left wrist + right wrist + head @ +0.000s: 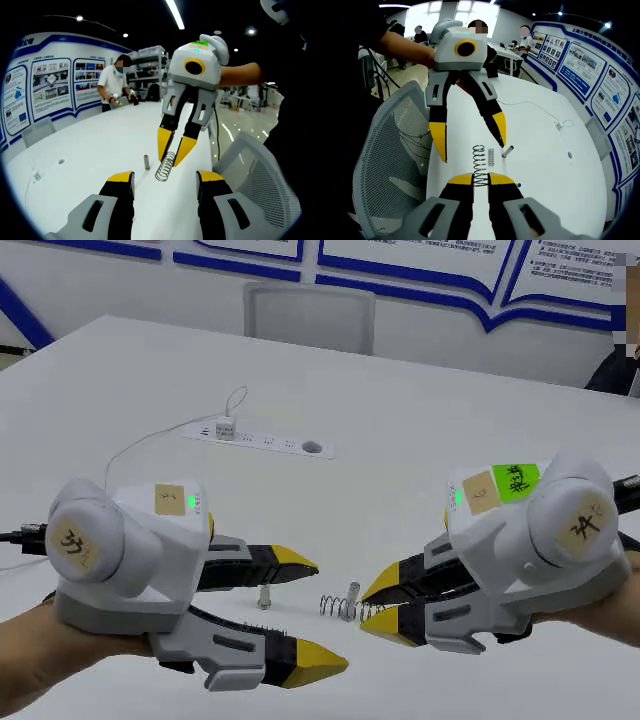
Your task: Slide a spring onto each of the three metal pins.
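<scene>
Steel spring (479, 165) seemingly between right fingers (460, 181)

Coiled steel spring (479, 162) is clamped at one end by the right gripper (481, 179); taller pin (352, 596) and shorter pin (265, 597) are seen on the white counter (400, 410) nearby.

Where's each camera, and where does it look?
Head view: on the head, looking down at the table; left gripper, right gripper show.
Left gripper view: on the left gripper, facing the right gripper; own open jaws below.
Right gripper view: on the right gripper, facing the left gripper; own jaws pinch a spring.
All share that spring.
</scene>
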`<action>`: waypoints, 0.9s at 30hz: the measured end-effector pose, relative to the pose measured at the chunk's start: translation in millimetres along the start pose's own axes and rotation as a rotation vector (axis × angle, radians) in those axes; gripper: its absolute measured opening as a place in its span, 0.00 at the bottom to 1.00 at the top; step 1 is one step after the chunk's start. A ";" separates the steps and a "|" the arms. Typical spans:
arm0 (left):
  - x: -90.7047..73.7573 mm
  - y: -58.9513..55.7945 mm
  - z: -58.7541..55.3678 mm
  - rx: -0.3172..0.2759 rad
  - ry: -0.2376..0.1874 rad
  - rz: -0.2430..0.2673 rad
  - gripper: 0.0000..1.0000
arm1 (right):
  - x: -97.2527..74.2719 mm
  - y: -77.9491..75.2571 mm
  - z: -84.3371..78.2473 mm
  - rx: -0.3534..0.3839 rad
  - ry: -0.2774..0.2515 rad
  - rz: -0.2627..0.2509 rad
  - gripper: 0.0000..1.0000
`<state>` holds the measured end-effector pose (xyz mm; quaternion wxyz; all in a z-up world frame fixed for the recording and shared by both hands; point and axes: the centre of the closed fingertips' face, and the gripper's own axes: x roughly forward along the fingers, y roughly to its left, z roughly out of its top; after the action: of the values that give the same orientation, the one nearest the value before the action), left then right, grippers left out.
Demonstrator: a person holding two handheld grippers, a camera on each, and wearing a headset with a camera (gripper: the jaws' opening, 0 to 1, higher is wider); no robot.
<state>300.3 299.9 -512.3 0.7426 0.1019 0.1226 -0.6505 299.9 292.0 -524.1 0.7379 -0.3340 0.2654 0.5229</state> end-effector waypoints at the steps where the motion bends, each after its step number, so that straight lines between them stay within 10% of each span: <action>1: 0.5 0.2 -0.8 0.001 0.004 -0.001 0.49 | 0.3 0.8 0.1 0.002 -0.002 0.003 0.10; 27: 5.3 -6.2 -11.4 0.040 0.042 -0.050 0.18 | 9.2 13.2 -2.3 -0.024 0.029 0.064 0.10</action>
<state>294.2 297.7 -524.8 0.7212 0.1274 0.1276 -0.6688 290.2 298.7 -535.2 0.7128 -0.3416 0.2804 0.5446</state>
